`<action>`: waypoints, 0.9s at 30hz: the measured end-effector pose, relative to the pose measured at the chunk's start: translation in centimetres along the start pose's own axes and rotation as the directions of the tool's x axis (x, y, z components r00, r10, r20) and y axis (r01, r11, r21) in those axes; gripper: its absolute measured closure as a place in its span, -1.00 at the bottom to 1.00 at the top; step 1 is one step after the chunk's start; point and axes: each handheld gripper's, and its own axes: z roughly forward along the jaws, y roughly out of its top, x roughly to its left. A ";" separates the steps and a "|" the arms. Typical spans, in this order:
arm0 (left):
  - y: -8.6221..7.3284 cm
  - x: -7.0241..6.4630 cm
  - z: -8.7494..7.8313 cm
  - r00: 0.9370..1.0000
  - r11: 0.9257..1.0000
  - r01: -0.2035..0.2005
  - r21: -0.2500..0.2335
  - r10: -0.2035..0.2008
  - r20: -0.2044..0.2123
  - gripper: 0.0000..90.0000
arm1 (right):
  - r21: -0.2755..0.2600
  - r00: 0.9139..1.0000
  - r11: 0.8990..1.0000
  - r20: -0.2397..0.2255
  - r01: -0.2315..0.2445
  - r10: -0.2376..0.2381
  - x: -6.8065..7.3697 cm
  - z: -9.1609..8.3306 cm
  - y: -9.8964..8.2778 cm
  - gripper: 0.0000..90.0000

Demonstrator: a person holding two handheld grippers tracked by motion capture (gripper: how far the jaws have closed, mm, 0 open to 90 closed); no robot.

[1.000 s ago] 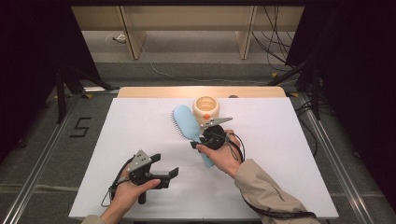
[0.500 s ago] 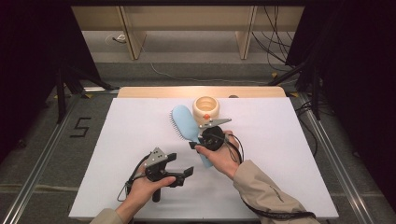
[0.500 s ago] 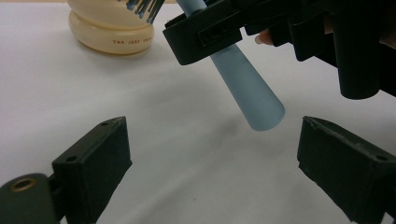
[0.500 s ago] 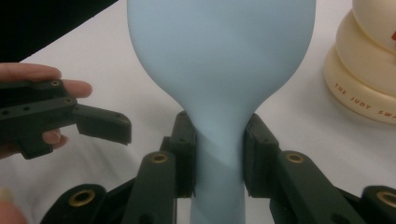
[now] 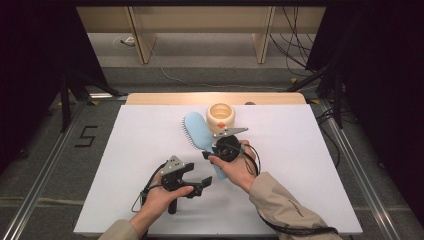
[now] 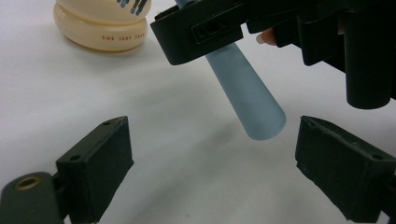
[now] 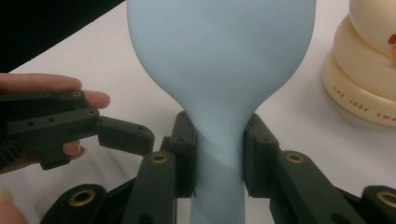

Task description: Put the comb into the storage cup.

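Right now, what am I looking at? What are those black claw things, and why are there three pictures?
A person sits at a white table and holds a hand tool in each hand. Each tool is a gripper: two black jaws that squeeze together like tongs.

The big picture comes from a camera up high that looks down on the table. The other two come from little cameras that ride on the grippers and look out between the jaws.

On the table stands a cream jar with an open top. The right gripper is squeezing the neck of a light blue hairbrush, just above its handle. The left gripper has its jaws apart, with nothing between them; they have just been closing a little. The end of the brush handle points towards it.
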 end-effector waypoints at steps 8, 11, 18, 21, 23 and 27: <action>0.1 -0.4 0.6 1.000 1.000 0.001 0.002 -0.001 0.019 -0.76 | -0.001 1.000 1.000 -0.003 0.001 -0.001 0.2 0.2 -0.1 0.56; 0.2 -0.5 0.8 1.000 1.000 0.000 0.005 0.000 0.019 -0.75 | -0.002 1.000 1.000 -0.004 0.002 -0.002 0.3 0.2 -0.1 0.56; 0.3 -0.8 1.5 0.999 1.000 0.003 0.006 -0.003 0.032 -0.72 | -0.010 1.000 1.000 -0.008 0.003 -0.003 0.5 0.2 -0.1 0.56; 0.3 -0.9 1.7 0.999 1.000 0.008 0.005 -0.009 0.034 -0.68 | -0.009 1.000 1.000 -0.009 0.001 -0.001 0.5 0.2 -0.1 0.56; 0.3 -1.0 1.8 0.999 1.000 0.005 0.007 -0.006 0.036 -0.67 | -0.011 1.000 1.000 -0.010 0.003 -0.003 0.6 0.2 -0.1 0.56; 0.4 -1.0 2.0 0.999 1.000 0.009 0.004 -0.009 0.035 -0.66 | -0.013 1.000 1.000 -0.010 0.005 -0.006 0.6 0.2 -0.1 0.56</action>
